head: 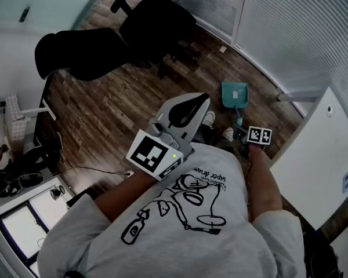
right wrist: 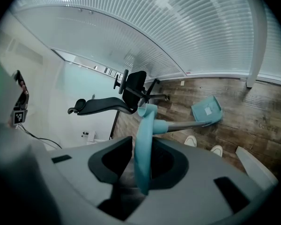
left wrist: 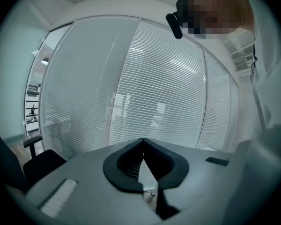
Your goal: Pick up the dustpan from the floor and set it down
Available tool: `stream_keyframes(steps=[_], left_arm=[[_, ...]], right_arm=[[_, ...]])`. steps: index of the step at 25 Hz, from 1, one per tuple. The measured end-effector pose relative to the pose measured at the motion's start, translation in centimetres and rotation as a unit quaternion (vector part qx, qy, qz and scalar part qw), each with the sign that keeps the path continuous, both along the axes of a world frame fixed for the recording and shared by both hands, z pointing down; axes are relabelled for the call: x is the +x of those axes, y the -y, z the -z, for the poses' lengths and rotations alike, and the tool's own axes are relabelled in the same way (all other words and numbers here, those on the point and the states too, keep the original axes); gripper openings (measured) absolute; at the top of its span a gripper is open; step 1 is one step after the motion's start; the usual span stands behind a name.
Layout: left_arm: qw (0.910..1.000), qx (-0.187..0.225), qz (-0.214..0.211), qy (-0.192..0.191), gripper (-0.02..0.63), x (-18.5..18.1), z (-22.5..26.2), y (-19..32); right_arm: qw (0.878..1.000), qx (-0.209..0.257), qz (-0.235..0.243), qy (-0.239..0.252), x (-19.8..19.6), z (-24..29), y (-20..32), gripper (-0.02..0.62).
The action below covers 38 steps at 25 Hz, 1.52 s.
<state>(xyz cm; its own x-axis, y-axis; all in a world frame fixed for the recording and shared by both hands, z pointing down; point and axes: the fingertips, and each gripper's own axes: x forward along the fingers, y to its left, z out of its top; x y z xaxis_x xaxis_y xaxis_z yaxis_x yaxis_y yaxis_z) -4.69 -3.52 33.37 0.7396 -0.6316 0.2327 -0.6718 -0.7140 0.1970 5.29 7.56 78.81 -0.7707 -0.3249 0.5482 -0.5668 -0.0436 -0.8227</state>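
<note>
Dustpan (right wrist: 199,108), white label (right wrist: 208,110) apparently inside, gripped by right tongs (right wrist: 143,168).

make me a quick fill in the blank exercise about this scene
The right hand-held gripper is shut on the ____ of the teal dustpan.
The left hand-held gripper is shut and holds ____.
The office chair is ____ in colour.
The floor is laid with ____ planks.
Missing words: handle; nothing; black; wood.
</note>
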Motion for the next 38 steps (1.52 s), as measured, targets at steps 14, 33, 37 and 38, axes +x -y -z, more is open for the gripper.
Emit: stream_keyframes(steps=[14, 33, 37, 38], left_arm=[[1.0, 0.0, -0.008, -0.002, 0.002, 0.2, 0.1, -0.7], [0.9998, 0.008, -0.019, -0.008, 0.002, 0.8, 0.7, -2.1], [0.9997, 0.006, -0.021, -0.011, 0.002, 0.8, 0.8, -2.3], [0.9997, 0.007, -0.022, -0.012, 0.002, 0.8, 0.8, -2.3]], right_arm=[[1.0, -0.012, 0.026, -0.009, -0.7, -0.7, -2.0, 0.17], [0.997, -0.03, 0.042, -0.057, 0.0, -1.1, -3.3, 0.226], [0.996, -0.034, 0.037, -0.069, 0.3, -1.4, -3.5, 0.236], [0.996, -0.034, 0.034, -0.07, 0.4, -1.4, -3.5, 0.236]])
